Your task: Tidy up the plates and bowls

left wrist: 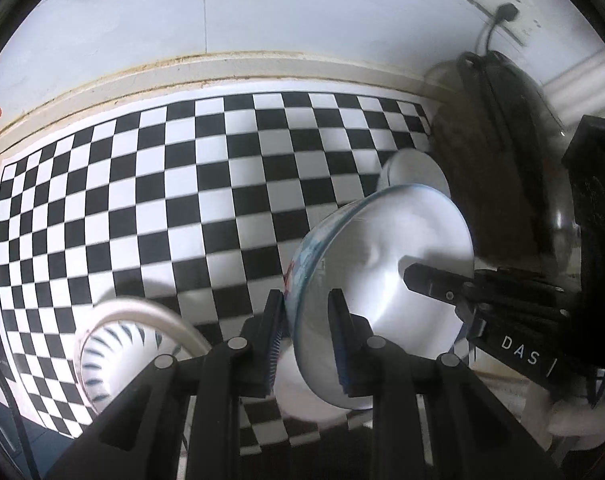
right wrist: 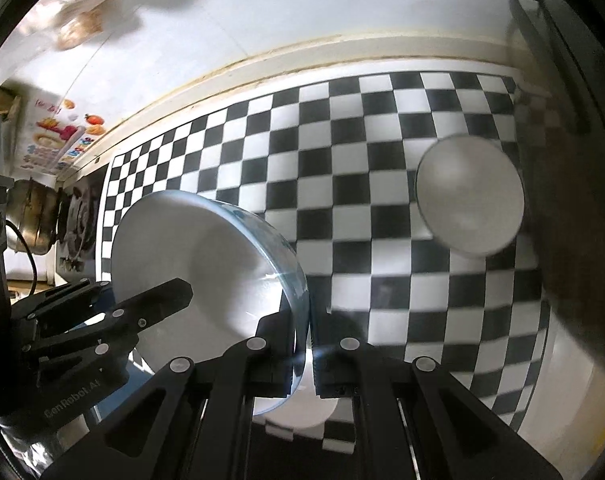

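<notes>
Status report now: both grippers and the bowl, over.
Left gripper and right gripper shut on bowl rim, opposite sides. Bowl lifted above checkered mat. Striped bowl below.

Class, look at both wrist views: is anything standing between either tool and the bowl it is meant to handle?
Nothing is. The left tool and the right tool each already clamp the rim of the same bowl, on opposite sides, holding it above the checkered mat. Where the bowl goes next the views do not show.
</notes>
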Demonstrator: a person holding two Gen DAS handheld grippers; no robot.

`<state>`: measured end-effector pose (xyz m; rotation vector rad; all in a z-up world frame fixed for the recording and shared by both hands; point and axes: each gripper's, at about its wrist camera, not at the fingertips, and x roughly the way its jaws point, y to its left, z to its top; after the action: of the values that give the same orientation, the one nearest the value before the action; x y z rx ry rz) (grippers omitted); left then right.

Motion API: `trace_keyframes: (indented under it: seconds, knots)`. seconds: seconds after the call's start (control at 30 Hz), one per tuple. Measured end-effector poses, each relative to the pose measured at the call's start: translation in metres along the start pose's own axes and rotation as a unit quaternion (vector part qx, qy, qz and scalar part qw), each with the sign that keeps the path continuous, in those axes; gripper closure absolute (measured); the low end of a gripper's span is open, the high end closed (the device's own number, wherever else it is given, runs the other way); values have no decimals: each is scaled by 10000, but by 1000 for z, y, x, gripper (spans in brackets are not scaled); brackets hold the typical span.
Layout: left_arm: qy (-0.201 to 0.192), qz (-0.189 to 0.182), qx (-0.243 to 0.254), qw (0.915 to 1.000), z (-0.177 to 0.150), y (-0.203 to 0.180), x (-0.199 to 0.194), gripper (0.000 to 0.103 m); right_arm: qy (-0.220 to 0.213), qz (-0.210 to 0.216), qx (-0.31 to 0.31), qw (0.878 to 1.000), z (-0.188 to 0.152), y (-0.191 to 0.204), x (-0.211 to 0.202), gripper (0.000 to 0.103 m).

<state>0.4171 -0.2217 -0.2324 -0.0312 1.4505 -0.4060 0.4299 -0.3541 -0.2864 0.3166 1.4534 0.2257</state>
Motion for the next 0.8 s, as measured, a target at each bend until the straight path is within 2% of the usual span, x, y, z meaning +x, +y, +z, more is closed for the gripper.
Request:
trace_keyframes:
  seconds: [0.23, 0.6, 0.8]
  knots:
    - [215, -45, 129, 9997, -37, -3, 2, 83, 92, 53, 95, 9999, -43, 2, 3, 95]
    - [1064, 162, 263, 9938, -71, -1, 75, 83, 608, -186, 299, 9975, -81, -17, 64, 95]
    - [1291, 287, 382, 9905, -74, -5, 92, 83, 776, -260, 364, 9960, -92, -26, 84, 94]
